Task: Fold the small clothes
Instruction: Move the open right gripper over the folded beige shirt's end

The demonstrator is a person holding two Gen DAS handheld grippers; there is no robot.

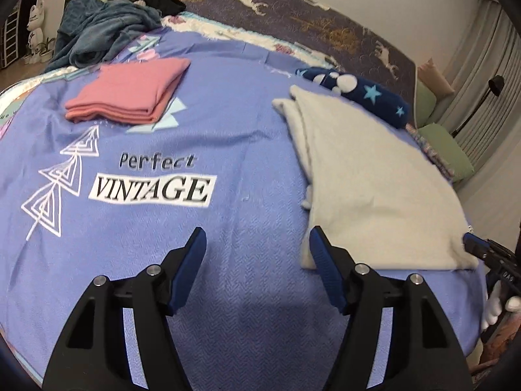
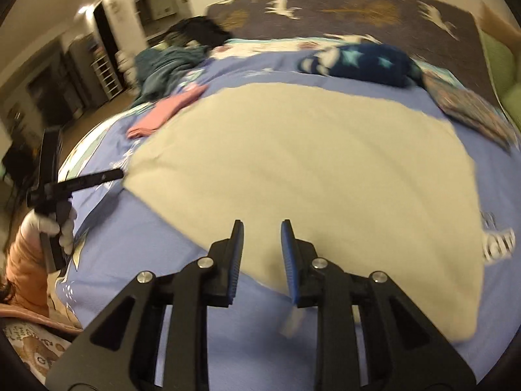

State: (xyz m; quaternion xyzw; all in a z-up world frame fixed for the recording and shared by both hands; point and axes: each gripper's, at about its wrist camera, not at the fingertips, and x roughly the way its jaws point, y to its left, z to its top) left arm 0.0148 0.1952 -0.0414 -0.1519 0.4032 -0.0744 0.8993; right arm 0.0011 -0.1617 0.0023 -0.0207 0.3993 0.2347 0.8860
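Done: one pink knit garment, folded into a flat rectangle, set at the far left of the lilac printed bedspread.

In hand: one cream fleece garment, lying flat in a broad slab, seemingly partly folded; further folds likely remain.

Left gripper: jaws apart, empty, just beside the cream piece's near corner.

Right gripper: jaws narrowly apart, nothing between, over its near edge.

Waiting, perhaps: navy star-print fleece bundle; heap of teal and black clothes. Neither obstructs.
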